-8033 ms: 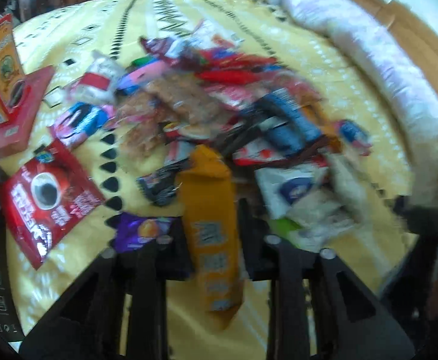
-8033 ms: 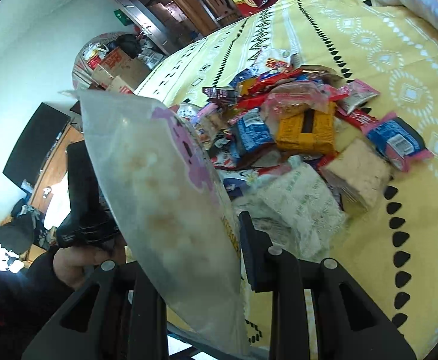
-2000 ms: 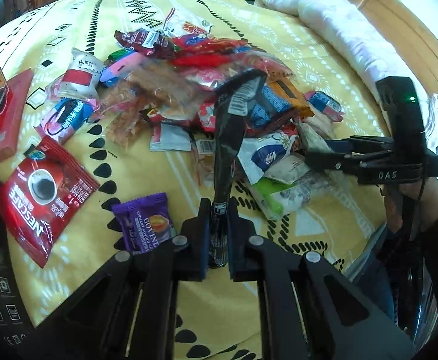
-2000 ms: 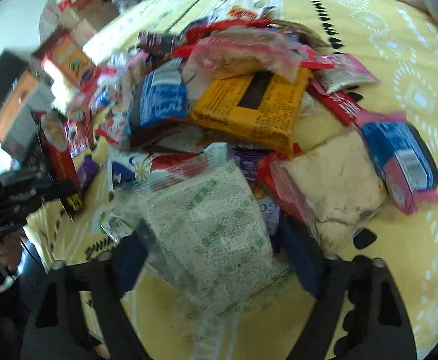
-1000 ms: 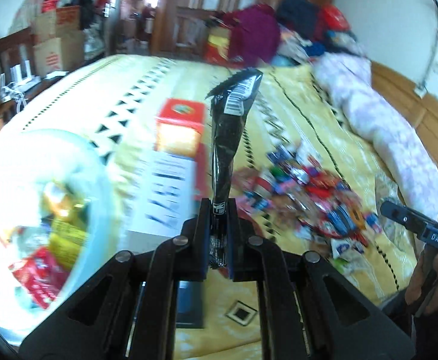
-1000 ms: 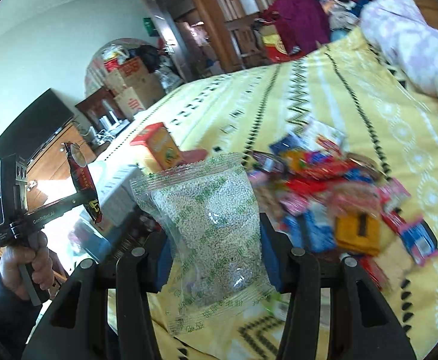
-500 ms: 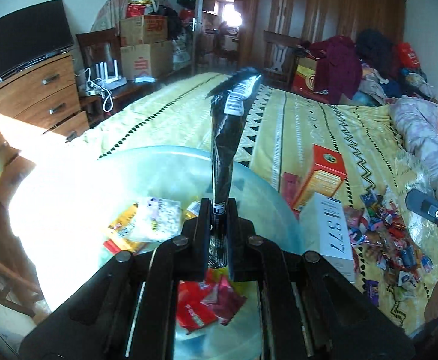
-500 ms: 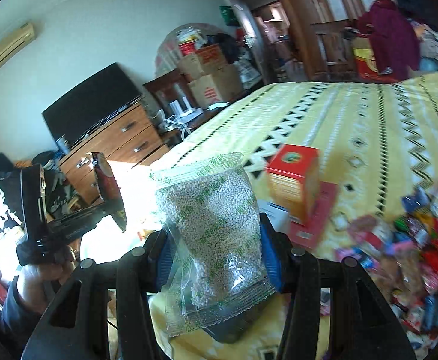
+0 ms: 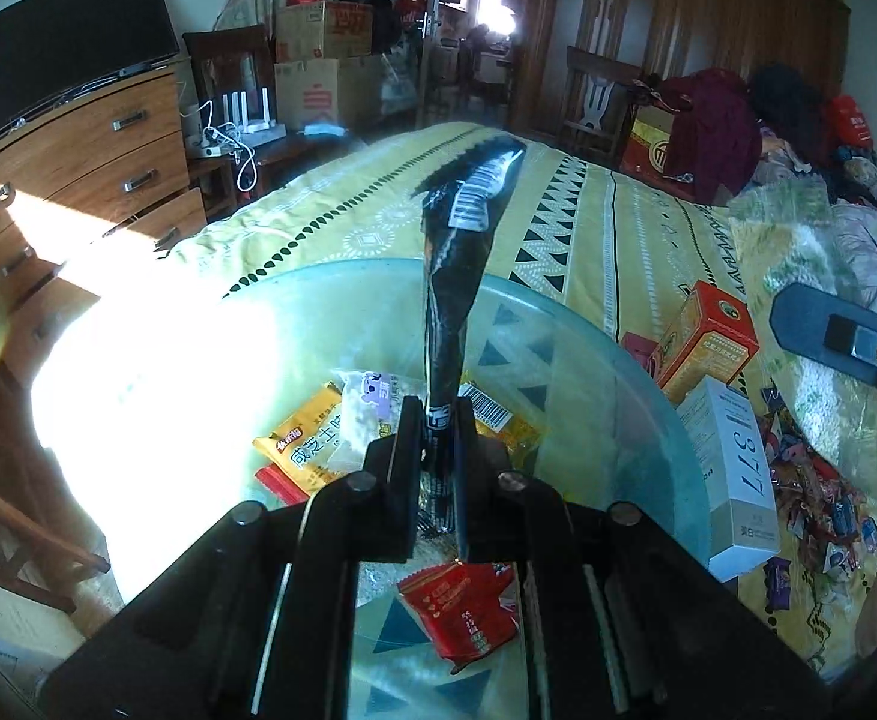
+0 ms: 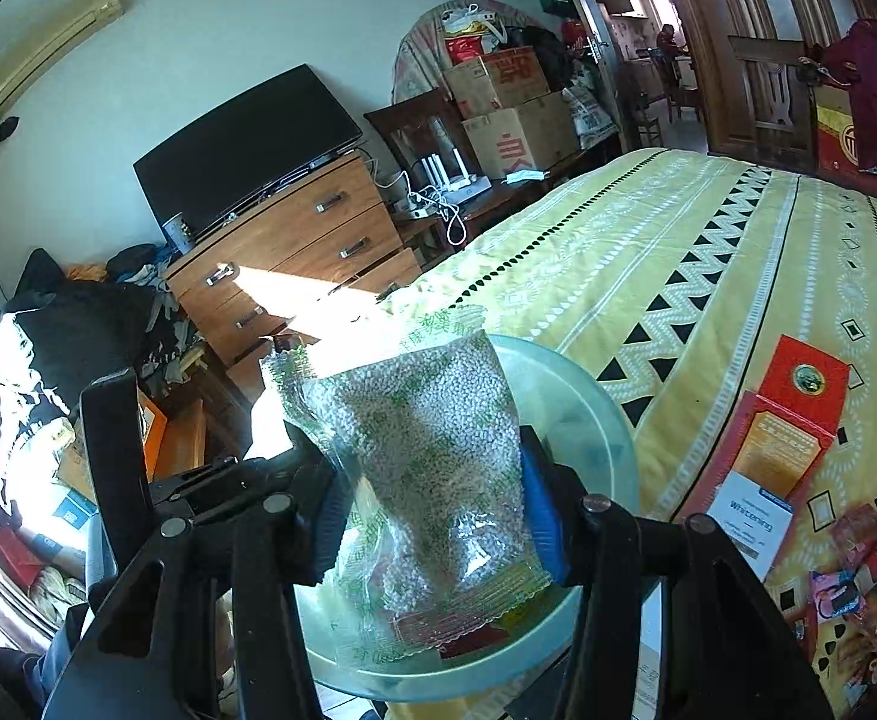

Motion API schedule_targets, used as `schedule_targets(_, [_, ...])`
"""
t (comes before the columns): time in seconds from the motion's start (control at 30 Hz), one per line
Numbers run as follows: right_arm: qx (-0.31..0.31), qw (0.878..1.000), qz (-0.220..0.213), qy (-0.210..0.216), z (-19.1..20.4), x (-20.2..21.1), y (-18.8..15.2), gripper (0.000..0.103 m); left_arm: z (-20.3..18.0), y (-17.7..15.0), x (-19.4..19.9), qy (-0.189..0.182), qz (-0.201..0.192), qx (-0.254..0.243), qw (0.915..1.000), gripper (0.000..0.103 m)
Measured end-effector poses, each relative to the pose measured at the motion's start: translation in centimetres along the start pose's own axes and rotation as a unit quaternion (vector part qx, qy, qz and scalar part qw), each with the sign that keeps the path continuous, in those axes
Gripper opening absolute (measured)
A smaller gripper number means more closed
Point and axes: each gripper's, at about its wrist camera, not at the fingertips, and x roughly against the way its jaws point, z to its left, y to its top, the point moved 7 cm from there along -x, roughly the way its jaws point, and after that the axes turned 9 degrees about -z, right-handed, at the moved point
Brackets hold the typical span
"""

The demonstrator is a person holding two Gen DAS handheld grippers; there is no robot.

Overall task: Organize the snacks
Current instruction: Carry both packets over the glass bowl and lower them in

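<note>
In my left gripper (image 9: 438,420) the jaws are pressed fully together on the bottom seam of a black snack packet (image 9: 459,252), which stands up from the pads over the glass bowl (image 9: 636,372). This packet is thin and light, I think, and it keeps its shape only because I hold the flat crimped end; the film looks smooth, so a hold in the middle could slide. In my right gripper (image 10: 432,510) the jaws stand partly apart and clamp the two sides of a clear bag of small pellets (image 10: 432,456), also above the bowl. That bag seems heavier and soft, because the grains can shift inside, so the squeeze across its belly is the safe place and the loose top seal is not. Just below, inside the bowl, lie an orange packet (image 9: 312,441), a white one with purple print (image 9: 372,402) and a red one (image 9: 462,606), so I judge that both of my items belong there too. The bowl is probably glass, so I would let the snacks fall from low and not knock the rim. Beside the bowl on the yellow bedspread (image 9: 588,228) stand an orange box (image 9: 708,336) and a white box (image 9: 738,468). Farther away the heap of remaining snacks (image 9: 816,498) waits.
</note>
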Motion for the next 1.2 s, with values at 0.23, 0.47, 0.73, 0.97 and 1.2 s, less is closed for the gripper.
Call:
schedule_targets(0.23, [-0.003,1.000,0.021,0.000,0.6,-2.0,-0.9,0.055,1.1,-0.4,-0.1,0.000,0.005,0.004,1.0000,0.009])
schedule_targets(0.47, [-0.001,1.000,0.030,-0.002,1.1,-2.8,-1.3,0.055,2.0,-0.4,-0.5,0.000,0.010,0.009,0.9999,0.009])
schedule_targets(0.73, [0.000,0.999,0.036,-0.001,1.2,-3.4,-1.4,0.055,2.0,-0.6,-0.7,-0.002,0.014,0.011,0.9998,0.010])
schedule_targets(0.97, [0.000,0.999,0.040,-0.001,1.2,-3.8,-1.6,0.055,2.2,-0.6,-0.9,-0.006,0.018,0.013,0.9997,0.010])
schedule_targets(1.2, [-0.004,0.999,0.052,0.006,1.2,-4.7,-2.3,0.058,2.5,-1.3,-1.5,-0.009,0.034,0.021,0.9992,0.012])
